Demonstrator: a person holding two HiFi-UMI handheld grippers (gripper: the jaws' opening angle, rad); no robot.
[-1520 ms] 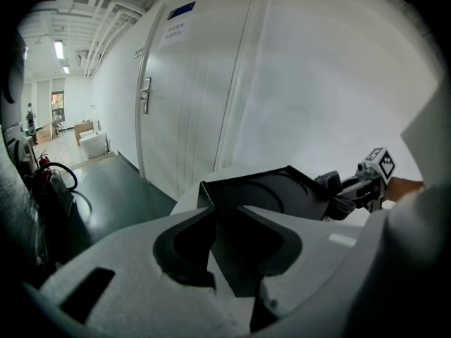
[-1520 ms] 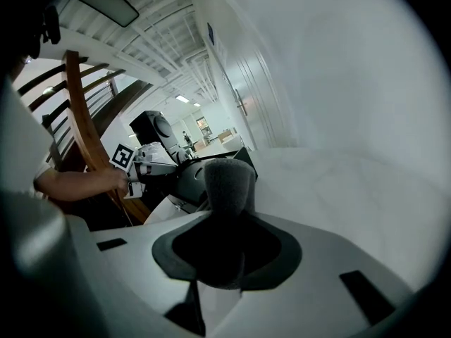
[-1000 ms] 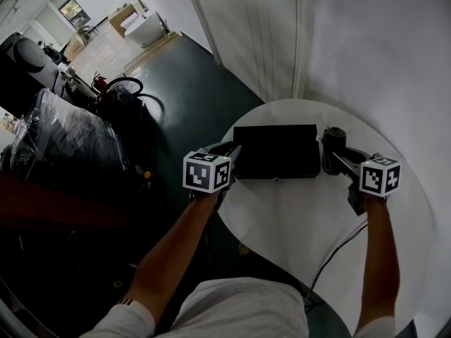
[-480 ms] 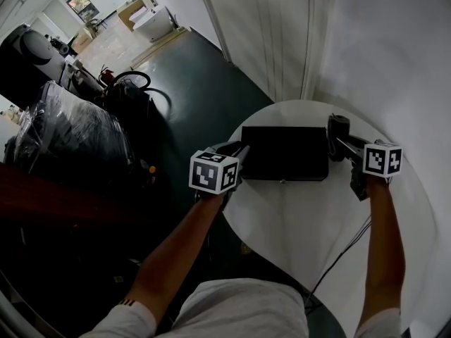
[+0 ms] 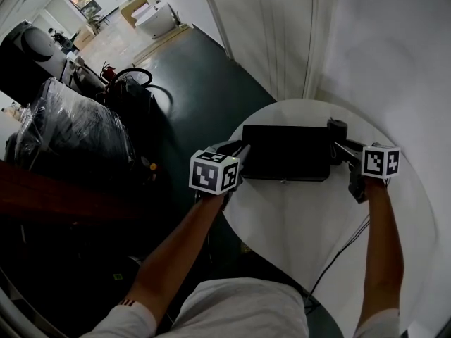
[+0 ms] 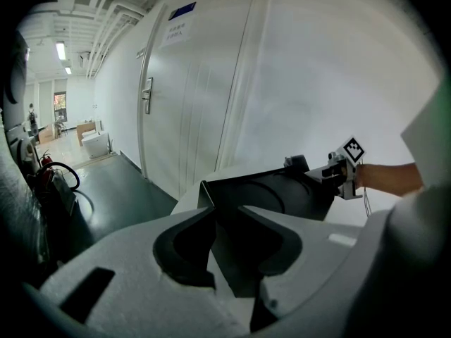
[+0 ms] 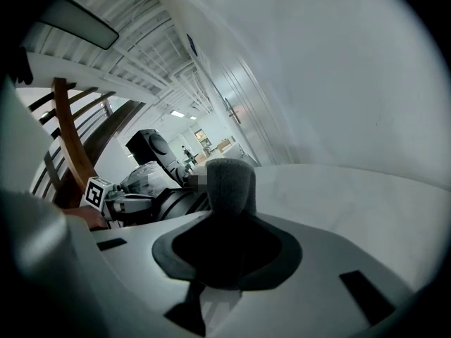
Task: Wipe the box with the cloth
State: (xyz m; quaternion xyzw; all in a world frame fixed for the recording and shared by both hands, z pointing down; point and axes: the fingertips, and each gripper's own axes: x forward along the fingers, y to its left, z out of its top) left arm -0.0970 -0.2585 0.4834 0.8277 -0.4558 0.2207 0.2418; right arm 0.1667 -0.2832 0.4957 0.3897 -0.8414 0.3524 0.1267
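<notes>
A black box (image 5: 285,151) lies on the round white table (image 5: 296,217). My left gripper (image 5: 239,152) is shut on the box's left wall; in the left gripper view that wall's edge (image 6: 206,192) stands between the jaws of the left gripper (image 6: 225,213). My right gripper (image 5: 337,145) is shut on a rolled dark grey cloth (image 5: 337,127), which sticks up from the jaws at the box's right end. In the right gripper view the cloth (image 7: 230,178) rises out of the right gripper (image 7: 229,224), with the box (image 7: 176,201) just to its left. I cannot tell whether the cloth touches the box.
A black cable (image 5: 338,255) runs over the table's near edge. A white wall and door (image 5: 268,34) stand close behind the table. Dark floor (image 5: 190,97) and plastic-wrapped black equipment (image 5: 70,139) lie to the left.
My right gripper with the cloth has moved in closer to the box's right end and slightly down. The left gripper has kept its hold on the box.
</notes>
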